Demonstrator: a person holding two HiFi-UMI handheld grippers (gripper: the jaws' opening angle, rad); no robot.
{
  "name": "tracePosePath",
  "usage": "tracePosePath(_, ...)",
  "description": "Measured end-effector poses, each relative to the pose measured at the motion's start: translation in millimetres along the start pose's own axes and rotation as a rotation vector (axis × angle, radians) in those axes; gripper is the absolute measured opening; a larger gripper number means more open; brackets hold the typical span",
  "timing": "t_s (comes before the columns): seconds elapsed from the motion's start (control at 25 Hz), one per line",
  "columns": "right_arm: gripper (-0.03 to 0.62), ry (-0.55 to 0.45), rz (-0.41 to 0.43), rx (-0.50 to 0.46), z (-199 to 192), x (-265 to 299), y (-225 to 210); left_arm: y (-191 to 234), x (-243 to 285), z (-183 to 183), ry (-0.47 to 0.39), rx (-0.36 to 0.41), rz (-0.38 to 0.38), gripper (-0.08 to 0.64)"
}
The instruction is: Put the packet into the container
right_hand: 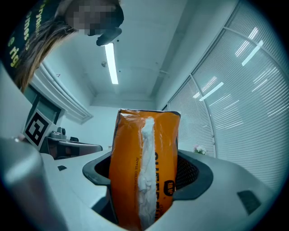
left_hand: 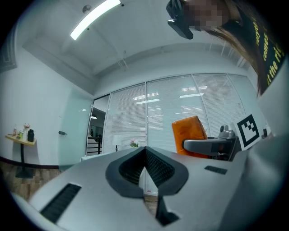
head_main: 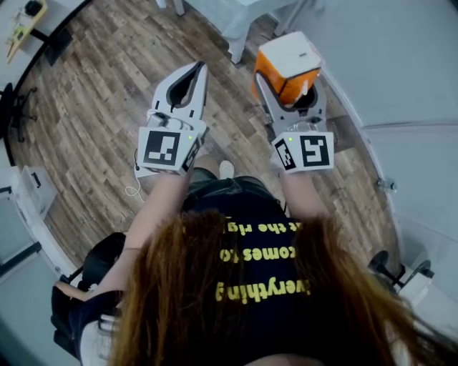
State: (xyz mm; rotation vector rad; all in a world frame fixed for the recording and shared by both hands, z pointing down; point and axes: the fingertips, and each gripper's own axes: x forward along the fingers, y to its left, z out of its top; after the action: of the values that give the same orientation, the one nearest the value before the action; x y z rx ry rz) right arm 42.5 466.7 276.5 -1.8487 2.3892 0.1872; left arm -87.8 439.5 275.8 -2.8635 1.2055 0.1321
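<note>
Head view, big to small:
- 1 wood floor (head_main: 93, 107), fills the 9-to-12 o'clock side.
- 1 pale surface (head_main: 401, 64) with a curved edge, 1 to 4 o'clock side. Can't tell what it is.
- 1 person, long hair (head_main: 215, 300) and dark shirt at 6 o'clock, both forearms stretched toward 12.
- 2 grippers, side by side, apart from each other. Left gripper (head_main: 197, 71) at 11 o'clock, right gripper (head_main: 292, 89) at 1 o'clock.
- 2 marker cubes, one per gripper: left cube (head_main: 168, 150), right cube (head_main: 308, 151).
- 1 packet (head_main: 286, 61), orange with a pale top face, at 1 o'clock, held up in the air over the floor edge.
- 1 small side table (head_main: 25, 21), far 10 o'clock corner.

Fingers:
- Left gripper (left_hand: 145, 151): tips pressed together and touching, with only a narrow V-shaped gap behind them. Nothing between them. Its own view shows the packet (left_hand: 189, 135) off at 2 o'clock, beside the other gripper.
- Right gripper (right_hand: 144, 171): jaws spread to packet width and clamped on both sides of the packet (right_hand: 135, 149). The packet stands upright between them, its top sticking out well past the jaws toward 12 o'clock. It has 1 white seam running down its middle.
</note>
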Motion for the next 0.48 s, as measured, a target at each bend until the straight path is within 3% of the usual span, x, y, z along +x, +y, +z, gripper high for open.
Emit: tracePosePath(0.48,0.362,0.005,-0.001,0.027,-8,-2,-14,-3,7,-4,0.011,-0.001,0.025,0.002)
